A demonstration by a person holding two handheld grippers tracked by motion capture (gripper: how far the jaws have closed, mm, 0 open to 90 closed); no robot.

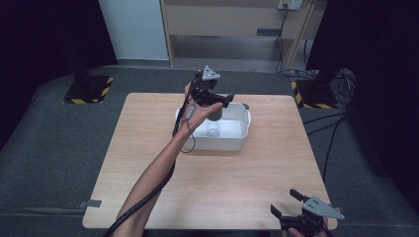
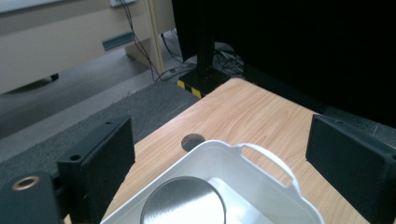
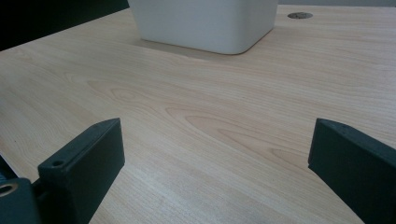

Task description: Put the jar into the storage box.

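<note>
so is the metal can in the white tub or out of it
In. In the left gripper view the metal can stands upright inside the white tub, its round top below the open left gripper.

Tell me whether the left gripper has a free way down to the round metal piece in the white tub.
Probably yes: the left gripper hangs open above the white tub, and the round metal piece lies uncovered below its jaws.

Both claws [image 1: 216,101] [image 1: 286,203] apparently wide open

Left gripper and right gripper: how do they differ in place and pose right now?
The left gripper hangs above the white tub at the table's far side; the right gripper sits low at the table's near right corner. A metal can lies below the left one's jaws; bare wood lies before the right's. Both stand open, holding nothing.
</note>
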